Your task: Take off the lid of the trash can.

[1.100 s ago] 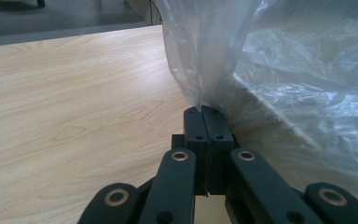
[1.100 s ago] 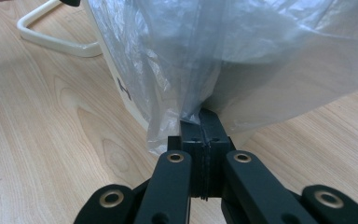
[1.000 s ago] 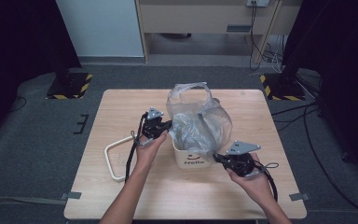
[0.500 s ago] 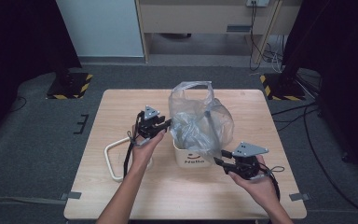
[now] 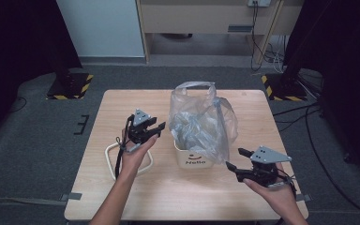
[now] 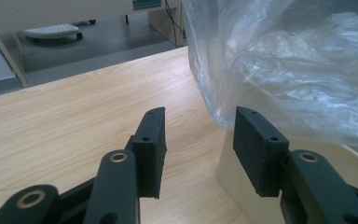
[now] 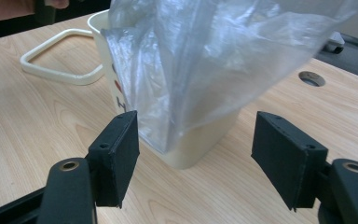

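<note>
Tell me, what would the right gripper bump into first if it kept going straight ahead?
Probably the clear plastic bag draped over the cream bin. The right gripper points right at it, jaws open with nothing between them; whether bag or bin comes first is hard to judge.

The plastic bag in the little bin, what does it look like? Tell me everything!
The plastic bag is clear, thin and crinkly. It sits inside a small cream bin, puffed up tall, with its loop handles sticking up at the top. Its sides spill over the bin's rim and hang down outside. Neither set of tongs touches it.
</note>
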A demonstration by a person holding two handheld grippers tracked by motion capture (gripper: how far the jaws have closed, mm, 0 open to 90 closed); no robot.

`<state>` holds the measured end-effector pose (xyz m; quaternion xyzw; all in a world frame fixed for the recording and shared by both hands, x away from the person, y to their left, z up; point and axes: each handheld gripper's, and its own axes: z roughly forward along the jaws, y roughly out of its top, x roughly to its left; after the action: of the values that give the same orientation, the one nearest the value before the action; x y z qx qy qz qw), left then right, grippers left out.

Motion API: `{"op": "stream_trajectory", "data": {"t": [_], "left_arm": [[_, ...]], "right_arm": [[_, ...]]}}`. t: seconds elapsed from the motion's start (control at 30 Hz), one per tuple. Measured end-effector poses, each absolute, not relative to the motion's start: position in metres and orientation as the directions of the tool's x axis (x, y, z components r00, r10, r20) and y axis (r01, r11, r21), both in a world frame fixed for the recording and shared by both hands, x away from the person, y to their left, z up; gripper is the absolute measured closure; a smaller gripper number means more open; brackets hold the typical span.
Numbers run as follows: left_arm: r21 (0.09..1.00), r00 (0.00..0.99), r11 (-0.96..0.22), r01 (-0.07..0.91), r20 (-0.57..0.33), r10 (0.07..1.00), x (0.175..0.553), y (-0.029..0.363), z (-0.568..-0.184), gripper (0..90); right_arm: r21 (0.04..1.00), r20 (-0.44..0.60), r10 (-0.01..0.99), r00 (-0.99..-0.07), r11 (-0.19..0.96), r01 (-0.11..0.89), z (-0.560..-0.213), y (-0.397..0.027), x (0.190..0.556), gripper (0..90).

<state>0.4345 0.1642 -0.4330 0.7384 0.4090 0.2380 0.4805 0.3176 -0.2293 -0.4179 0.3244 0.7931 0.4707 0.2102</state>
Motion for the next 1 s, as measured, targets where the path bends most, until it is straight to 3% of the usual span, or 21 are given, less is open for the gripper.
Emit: {"op": "stream_trajectory", "data": {"t": [0.37,0.67,0.73,1.0], "left_arm": [[0.902,0.557,-0.243,0.357,0.004,0.831,0.426,0.167,-0.427,50.8],[0.901,0.581,-0.249,0.355,-0.003,0.814,0.418,0.16,-0.423,43.4],[0.901,0.602,-0.246,0.356,-0.019,0.798,0.416,0.159,-0.421,45.3],[0.904,0.611,-0.247,0.348,-0.019,0.792,0.411,0.151,-0.412,33.4]], "right_arm": [[0.895,0.017,0.748,-0.663,0.284,0.343,-0.412,-0.264,0.318,29.9],[0.877,-0.001,0.792,-0.61,0.294,0.379,-0.416,-0.28,0.346,35.7],[0.879,-0.005,0.796,-0.606,0.292,0.376,-0.413,-0.28,0.354,37.1],[0.875,-0.05,0.796,-0.603,0.326,0.358,-0.391,-0.269,0.381,43.9]]}}
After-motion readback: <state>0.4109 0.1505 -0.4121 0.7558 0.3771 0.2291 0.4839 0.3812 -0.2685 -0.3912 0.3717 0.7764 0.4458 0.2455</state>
